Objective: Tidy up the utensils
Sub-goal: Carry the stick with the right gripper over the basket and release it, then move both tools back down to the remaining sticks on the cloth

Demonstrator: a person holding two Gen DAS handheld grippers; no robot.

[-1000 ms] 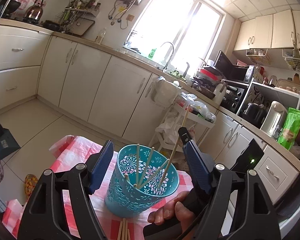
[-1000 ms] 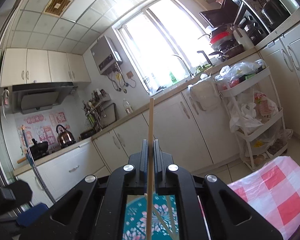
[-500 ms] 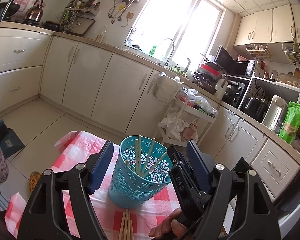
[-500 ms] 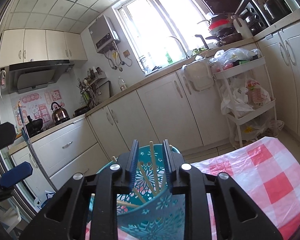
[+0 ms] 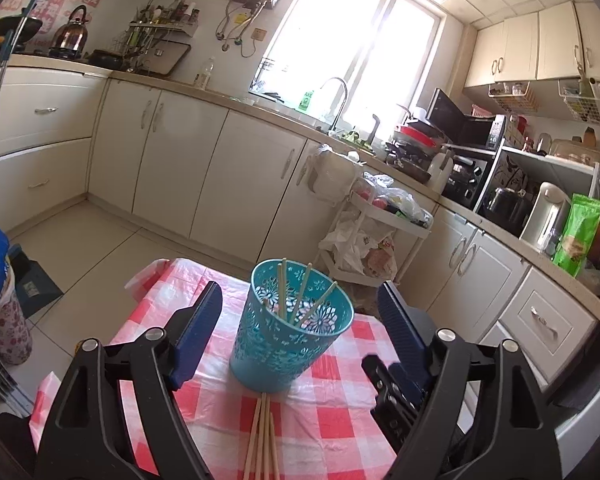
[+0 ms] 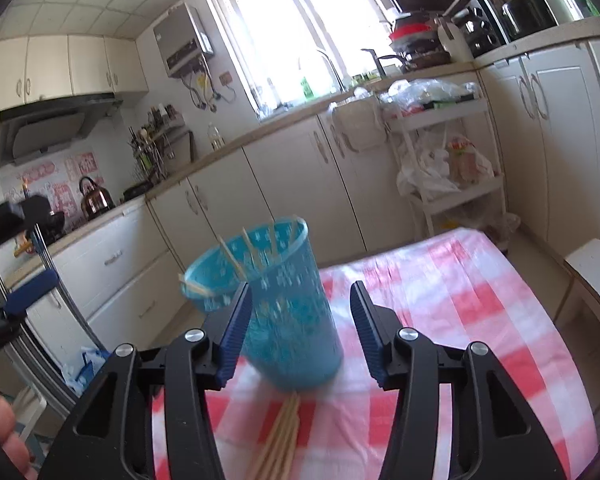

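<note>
The turquoise holder (image 5: 292, 328) is standing upright on the red-and-white checked tablecloth (image 5: 340, 424), and everything below is placed against it. Chopsticks (image 5: 296, 296) are leaning inside it, their tips poking above the rim. A loose bundle of chopsticks (image 5: 262, 440) is lying flat on the cloth on the near side of the holder, the far ends touching its base.

The left gripper (image 5: 300, 312) is sitting wide open with nothing in it, its blue pads (image 5: 196, 332) flanking the holder on either side with clear air between pad and wall. The right gripper (image 6: 300, 320) is likewise spread wide and gripping nothing; in its own view the holder (image 6: 284, 304) is looking blurred (the camera is smeared there), and the left pad is overlapping the holder's side, though whether it is touching I cannot tell. The loose chopsticks (image 6: 280, 436) are running between its arms. Seen from the left wrist, part of the right gripper's black body (image 5: 396, 400) is crowding the cloth right of the holder.

Beyond the holder, the cloth's far edge is dropping to open tiled floor (image 5: 100, 248). A white trolley (image 5: 384, 232) loaded with bags is standing past that edge to the right, against the cabinets (image 5: 220, 176). Left of the holder, a floral bin (image 5: 0, 312) is standing on the floor, well apart.
</note>
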